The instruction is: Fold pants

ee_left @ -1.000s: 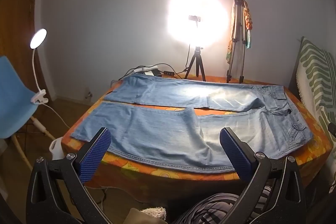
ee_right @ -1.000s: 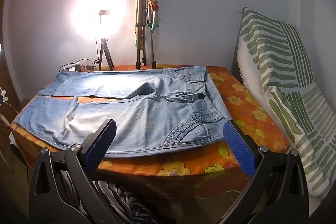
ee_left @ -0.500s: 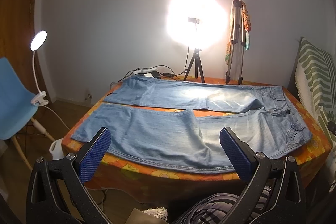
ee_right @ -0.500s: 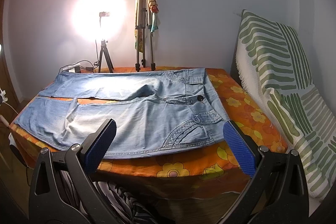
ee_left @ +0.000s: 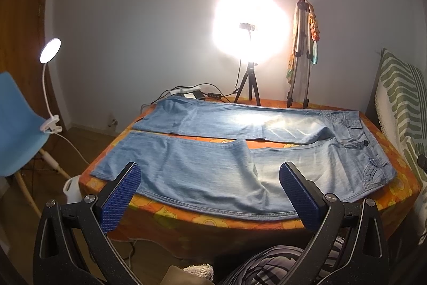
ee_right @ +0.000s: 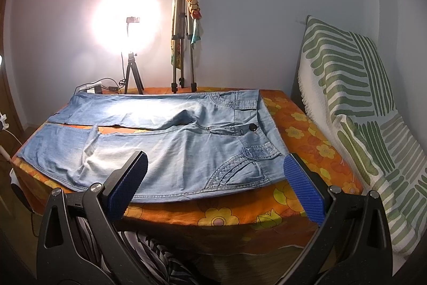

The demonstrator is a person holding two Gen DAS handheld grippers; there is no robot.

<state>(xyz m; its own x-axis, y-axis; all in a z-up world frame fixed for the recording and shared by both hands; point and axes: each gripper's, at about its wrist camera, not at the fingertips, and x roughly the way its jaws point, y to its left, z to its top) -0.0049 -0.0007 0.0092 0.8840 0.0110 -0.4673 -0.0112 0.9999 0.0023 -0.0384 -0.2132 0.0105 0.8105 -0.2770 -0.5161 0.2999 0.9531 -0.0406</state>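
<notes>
Light blue jeans (ee_left: pixel 202 172) lie spread flat on a table with an orange flowered cloth (ee_left: pixel 213 221), legs to the left, waist to the right. In the right wrist view the jeans (ee_right: pixel 186 148) show their waistband and black button at the right. My left gripper (ee_left: pixel 209 178) is open and empty, held in front of the table's near edge, before the near leg. My right gripper (ee_right: pixel 214 167) is open and empty, held in front of the near hip and pocket. Neither touches the fabric.
A bright ring light on a small tripod (ee_left: pixel 250 87) and a folded tripod (ee_left: pixel 300 58) stand at the table's back. A power strip with cables (ee_left: pixel 186 92) lies there. A blue chair (ee_left: pixel 18 124) with a clip lamp stands left. A green-striped cover (ee_right: pixel 355 108) is right.
Both views have shifted slightly; the jeans sit a touch lower and farther in frame. Both grippers stay open and the jeans have not moved.
</notes>
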